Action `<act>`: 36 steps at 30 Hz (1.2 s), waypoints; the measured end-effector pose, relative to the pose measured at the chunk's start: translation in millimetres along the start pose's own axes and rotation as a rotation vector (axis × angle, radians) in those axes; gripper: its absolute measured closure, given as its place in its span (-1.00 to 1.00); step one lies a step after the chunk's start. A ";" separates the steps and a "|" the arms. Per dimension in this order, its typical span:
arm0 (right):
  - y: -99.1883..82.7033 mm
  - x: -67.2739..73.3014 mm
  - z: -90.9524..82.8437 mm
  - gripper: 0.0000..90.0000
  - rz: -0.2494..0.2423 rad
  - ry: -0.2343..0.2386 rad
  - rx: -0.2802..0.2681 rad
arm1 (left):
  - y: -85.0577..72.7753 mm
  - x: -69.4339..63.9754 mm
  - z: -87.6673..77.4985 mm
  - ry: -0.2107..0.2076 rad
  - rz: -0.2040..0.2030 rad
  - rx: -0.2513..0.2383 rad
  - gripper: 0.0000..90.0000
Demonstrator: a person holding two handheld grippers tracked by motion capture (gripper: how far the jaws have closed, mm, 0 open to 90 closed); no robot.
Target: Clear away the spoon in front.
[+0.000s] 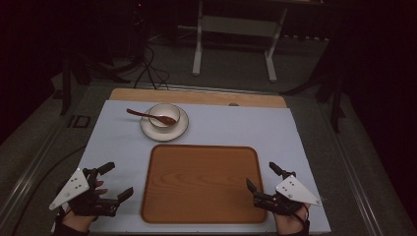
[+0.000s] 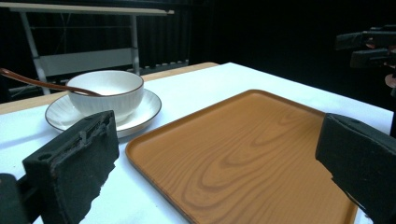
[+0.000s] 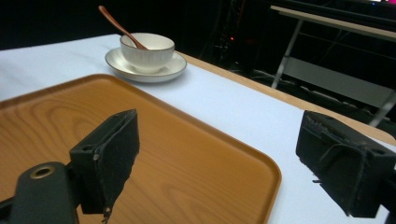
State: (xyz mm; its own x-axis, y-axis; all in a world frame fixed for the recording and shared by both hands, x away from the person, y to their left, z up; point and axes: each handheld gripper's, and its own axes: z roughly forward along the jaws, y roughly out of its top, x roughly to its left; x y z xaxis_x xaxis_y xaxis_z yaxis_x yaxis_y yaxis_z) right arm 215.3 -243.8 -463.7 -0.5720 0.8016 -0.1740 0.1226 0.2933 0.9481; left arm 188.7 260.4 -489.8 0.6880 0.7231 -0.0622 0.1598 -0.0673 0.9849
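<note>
Left tongs [image 1: 116, 180]: spread, empty | right tongs [image 1: 261, 178]: spread, empty | bowl [image 1: 164, 116] with spoon [image 1: 149, 116] on saucer [image 1: 183, 129], seen beyond tray [image 1: 200, 183], far-left on table [image 1: 275, 128] | left tongs judged nearer; spoon handle pointed left.

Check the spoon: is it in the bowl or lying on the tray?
In the bowl. The spoon has its head inside the bowl, handle over the rim; the tray is bare.

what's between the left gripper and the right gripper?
The wooden tray, bare, lies between the left gripper and right gripper, seen in the high view. Both sets of jaws stand open.
</note>
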 end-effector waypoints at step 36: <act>10.5 7.2 -2.9 -0.71 0.006 0.037 -0.023 | 60.6 -16.0 3.8 -0.202 0.019 0.026 -1.00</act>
State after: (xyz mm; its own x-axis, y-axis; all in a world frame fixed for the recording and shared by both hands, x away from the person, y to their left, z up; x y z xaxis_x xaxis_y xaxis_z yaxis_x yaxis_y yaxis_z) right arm 210.2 -236.5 -454.2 -0.6011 0.7832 -0.1588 0.1078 0.2763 0.9550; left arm 190.1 242.1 -429.7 0.8188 0.5689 -0.0769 0.1612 -0.0993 0.9819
